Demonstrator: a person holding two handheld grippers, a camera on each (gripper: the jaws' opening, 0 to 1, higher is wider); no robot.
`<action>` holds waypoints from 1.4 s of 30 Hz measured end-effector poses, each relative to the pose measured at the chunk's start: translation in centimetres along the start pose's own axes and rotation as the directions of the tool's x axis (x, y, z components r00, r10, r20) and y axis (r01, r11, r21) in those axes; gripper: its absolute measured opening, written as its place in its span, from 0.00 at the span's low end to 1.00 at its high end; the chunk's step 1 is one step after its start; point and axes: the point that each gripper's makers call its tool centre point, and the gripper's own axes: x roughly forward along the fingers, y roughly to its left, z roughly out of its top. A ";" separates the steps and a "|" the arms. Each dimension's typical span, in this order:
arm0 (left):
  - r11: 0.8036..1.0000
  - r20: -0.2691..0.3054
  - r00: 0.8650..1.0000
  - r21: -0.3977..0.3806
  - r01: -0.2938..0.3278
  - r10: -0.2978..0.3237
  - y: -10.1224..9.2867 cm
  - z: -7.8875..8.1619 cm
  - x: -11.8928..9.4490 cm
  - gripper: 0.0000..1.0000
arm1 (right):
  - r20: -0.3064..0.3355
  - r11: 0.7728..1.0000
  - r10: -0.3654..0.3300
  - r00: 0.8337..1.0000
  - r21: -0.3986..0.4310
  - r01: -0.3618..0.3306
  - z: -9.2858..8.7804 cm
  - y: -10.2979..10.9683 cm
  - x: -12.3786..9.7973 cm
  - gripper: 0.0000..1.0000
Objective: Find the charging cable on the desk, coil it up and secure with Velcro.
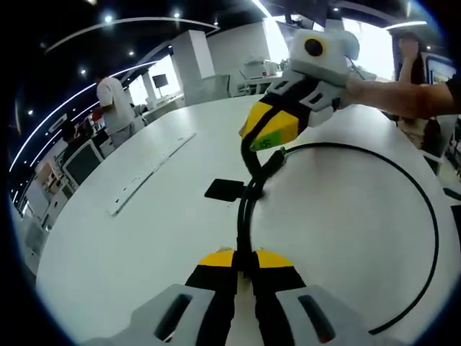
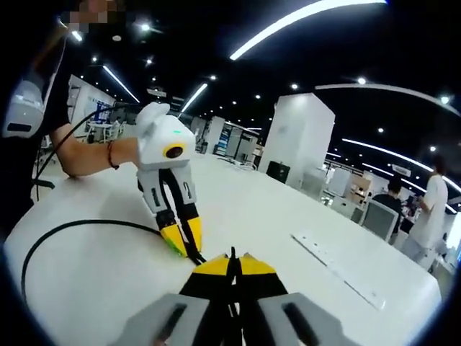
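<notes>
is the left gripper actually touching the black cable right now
Touching. In the left gripper view the left gripper has its yellow-tipped jaws closed on the black cable, which runs out from between them with no gap toward the right gripper.

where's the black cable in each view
Left gripper view: the cable runs up from the left gripper, through the right gripper, then loops wide to the right.
Right gripper view: it arcs along the left side into both grippers.
Shared landmark: the white strip on the table.
</notes>
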 end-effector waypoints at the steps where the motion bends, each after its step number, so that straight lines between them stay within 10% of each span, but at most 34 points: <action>1: 1.000 0.000 1.000 0.001 0.000 0.000 0.0 0.0 0.0 0.09 | 0.001 1.000 -0.001 1.000 0.004 0.001 -0.1 -0.2 0.1 0.04; 42: 1.000 -0.002 1.000 0.016 0.003 -0.003 -0.1 -0.1 0.0 0.09 | -0.038 0.988 -0.047 0.998 0.146 0.052 -3.7 -3.6 2.3 0.04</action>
